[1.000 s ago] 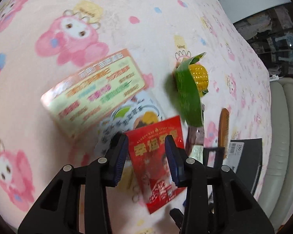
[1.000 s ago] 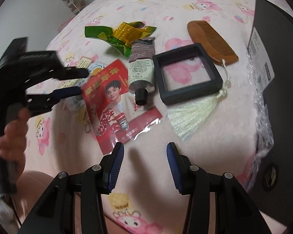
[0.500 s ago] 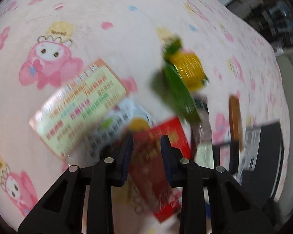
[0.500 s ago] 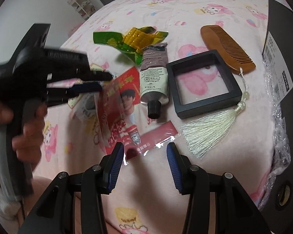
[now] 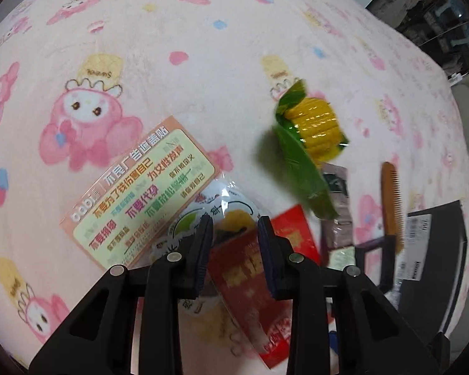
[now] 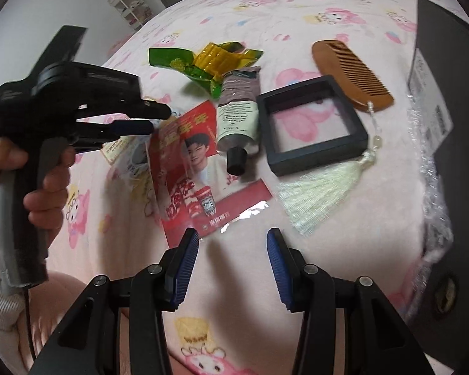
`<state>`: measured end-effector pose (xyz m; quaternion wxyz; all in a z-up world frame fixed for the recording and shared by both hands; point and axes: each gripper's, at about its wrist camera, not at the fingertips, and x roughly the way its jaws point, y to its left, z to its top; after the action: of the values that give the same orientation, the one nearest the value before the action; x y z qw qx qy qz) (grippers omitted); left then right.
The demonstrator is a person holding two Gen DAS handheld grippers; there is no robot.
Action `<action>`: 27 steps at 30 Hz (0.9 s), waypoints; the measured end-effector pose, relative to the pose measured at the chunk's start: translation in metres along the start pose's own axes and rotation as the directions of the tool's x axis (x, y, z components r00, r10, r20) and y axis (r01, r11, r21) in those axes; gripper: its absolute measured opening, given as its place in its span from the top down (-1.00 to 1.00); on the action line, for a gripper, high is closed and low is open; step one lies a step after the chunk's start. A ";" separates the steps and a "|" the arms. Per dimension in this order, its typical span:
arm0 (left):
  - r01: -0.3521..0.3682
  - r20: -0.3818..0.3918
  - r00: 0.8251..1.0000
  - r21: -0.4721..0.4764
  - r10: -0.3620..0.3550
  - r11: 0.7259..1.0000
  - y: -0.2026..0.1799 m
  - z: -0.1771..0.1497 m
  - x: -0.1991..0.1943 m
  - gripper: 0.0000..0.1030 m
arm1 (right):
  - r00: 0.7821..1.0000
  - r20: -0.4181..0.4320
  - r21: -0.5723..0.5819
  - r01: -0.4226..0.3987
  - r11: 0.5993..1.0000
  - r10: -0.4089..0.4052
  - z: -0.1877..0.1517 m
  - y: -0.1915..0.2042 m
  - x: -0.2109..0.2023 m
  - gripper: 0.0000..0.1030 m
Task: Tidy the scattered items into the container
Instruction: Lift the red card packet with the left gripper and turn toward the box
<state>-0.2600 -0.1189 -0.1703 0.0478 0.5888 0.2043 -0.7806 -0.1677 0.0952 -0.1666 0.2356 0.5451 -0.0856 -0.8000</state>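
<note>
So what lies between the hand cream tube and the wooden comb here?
In the right wrist view, the black square frame lies between the hand cream tube and the wooden comb, flat on the pink blanket.

Low wrist views, shared red packet [image 5: 256,268]

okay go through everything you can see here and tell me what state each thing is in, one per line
left gripper: closing on the red packet, edge lifted
right gripper: open, empty
red packet: partly raised
hand cream tube: capped, lying flat
black frame box: lying flat
wooden comb: lying flat
corn wrapper: crumpled
</note>
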 end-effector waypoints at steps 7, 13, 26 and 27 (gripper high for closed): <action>-0.009 -0.060 0.998 0.049 0.012 0.999 -0.006 -0.019 0.005 0.44 | 0.998 0.039 0.043 -0.052 0.998 0.050 0.011 -0.011 0.010 0.20; 0.170 -0.162 0.972 -0.026 -0.172 0.985 0.002 -0.045 -0.003 0.44 | 0.999 0.049 0.041 0.009 0.999 -0.011 0.005 -0.009 -0.003 0.23; 0.059 -0.085 0.995 0.064 -0.054 0.996 -0.013 -0.023 0.009 0.41 | 0.996 0.021 0.032 0.083 0.996 -0.084 -0.008 -0.010 -0.016 0.23; 0.059 -0.113 0.992 0.073 -0.051 0.996 -0.015 -0.026 0.014 0.41 | 0.997 0.024 0.035 0.073 0.997 -0.073 -0.008 -0.011 -0.016 0.23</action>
<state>-0.2456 -0.0936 -0.1852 -0.0076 0.6270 0.1930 -0.7547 -0.1591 0.1127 -0.1607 0.1958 0.5418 -0.0822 -0.8132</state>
